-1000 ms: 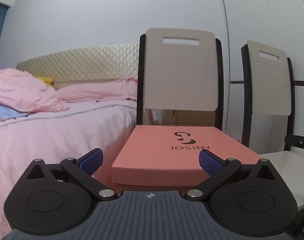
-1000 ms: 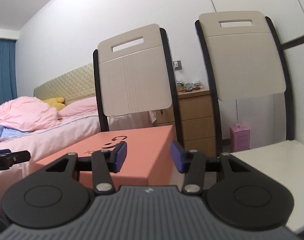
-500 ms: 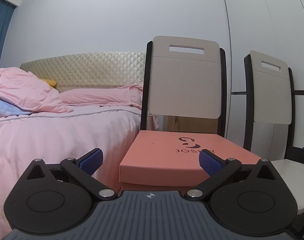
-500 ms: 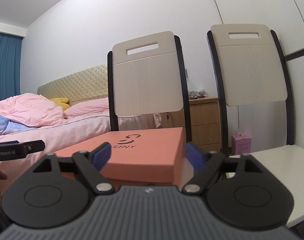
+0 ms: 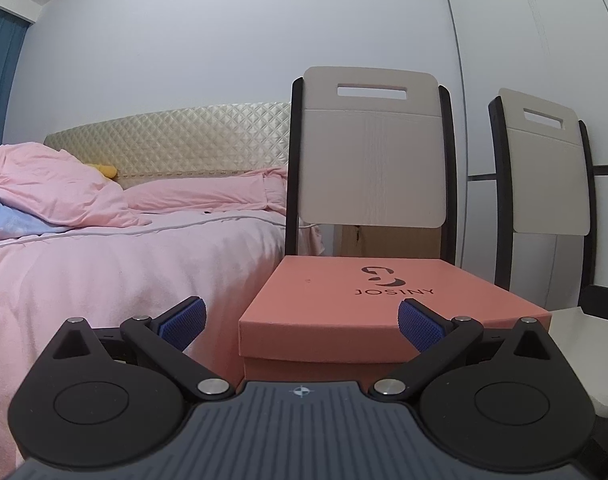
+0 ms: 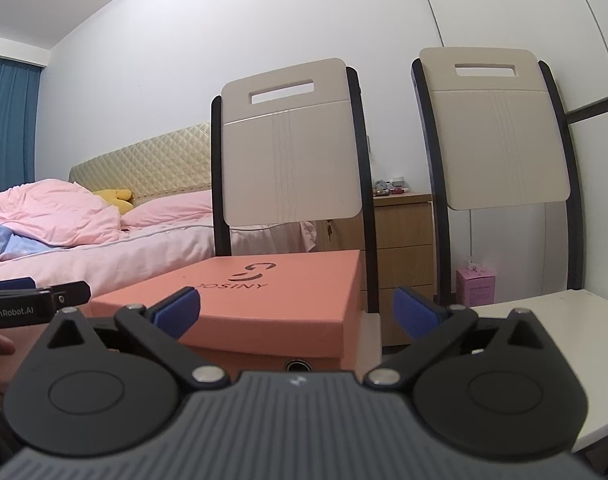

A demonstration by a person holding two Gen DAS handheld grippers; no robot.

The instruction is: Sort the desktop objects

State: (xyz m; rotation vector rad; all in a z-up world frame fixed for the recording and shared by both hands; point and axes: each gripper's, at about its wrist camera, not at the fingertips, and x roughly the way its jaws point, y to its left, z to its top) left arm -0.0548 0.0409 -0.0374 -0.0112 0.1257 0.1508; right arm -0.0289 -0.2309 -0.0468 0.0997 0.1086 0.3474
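A salmon-pink shoebox marked JOSINY sits closed on the seat of the nearer chair; it also shows in the right wrist view. My left gripper is open and empty, held just in front of the box's near edge. My right gripper is open and empty, in front of the box's near right corner. The left gripper's body shows at the left edge of the right wrist view.
Two beige chairs with black frames stand side by side: one holds the box, the other has a bare white seat. A bed with pink bedding lies left. A wooden nightstand and a pink carton stand behind.
My right gripper has opened wide. Both grippers have drawn back a little and the box now sits lower and smaller in both views.
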